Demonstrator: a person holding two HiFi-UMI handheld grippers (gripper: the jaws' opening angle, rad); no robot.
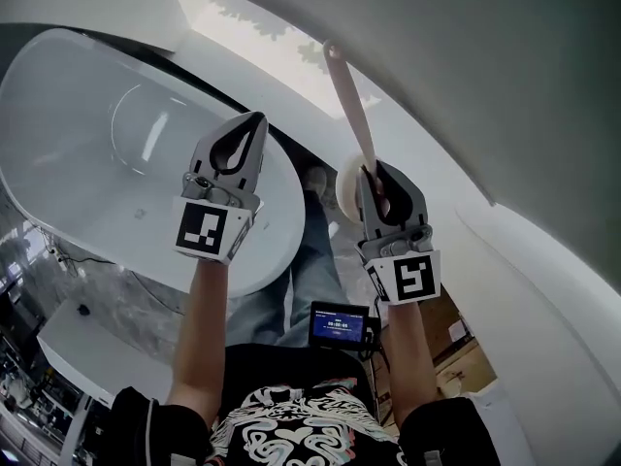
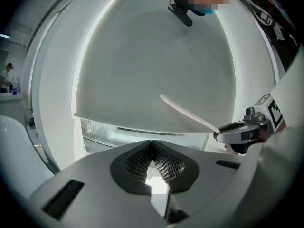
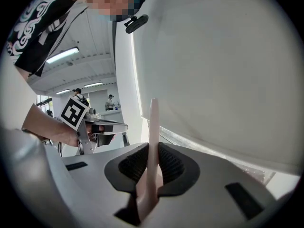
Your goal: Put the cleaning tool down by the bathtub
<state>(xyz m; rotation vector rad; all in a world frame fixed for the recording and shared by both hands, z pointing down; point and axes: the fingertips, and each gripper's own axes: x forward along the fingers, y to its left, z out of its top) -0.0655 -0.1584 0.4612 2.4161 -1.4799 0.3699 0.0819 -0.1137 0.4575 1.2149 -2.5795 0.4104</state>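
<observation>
The cleaning tool (image 1: 351,105) is a long pale pink handle with a round white head (image 1: 346,184) at its near end. My right gripper (image 1: 374,171) is shut on the handle close to that head; the handle (image 3: 153,122) runs straight out between the jaws. The white bathtub (image 1: 281,178) lies to the left, below both grippers. My left gripper (image 1: 254,119) hovers over the tub's right rim, shut with nothing in it; its pads (image 2: 161,163) meet. From the left gripper view, the tool (image 2: 187,112) and the right gripper (image 2: 242,132) appear at the right.
A white blind (image 2: 156,65) and window fill the background. A small screen device (image 1: 338,324) hangs at the person's waist, above the person's legs (image 1: 301,260). A white unit (image 1: 87,343) stands at lower left on marble floor (image 1: 126,289). Other people stand far off (image 3: 78,96).
</observation>
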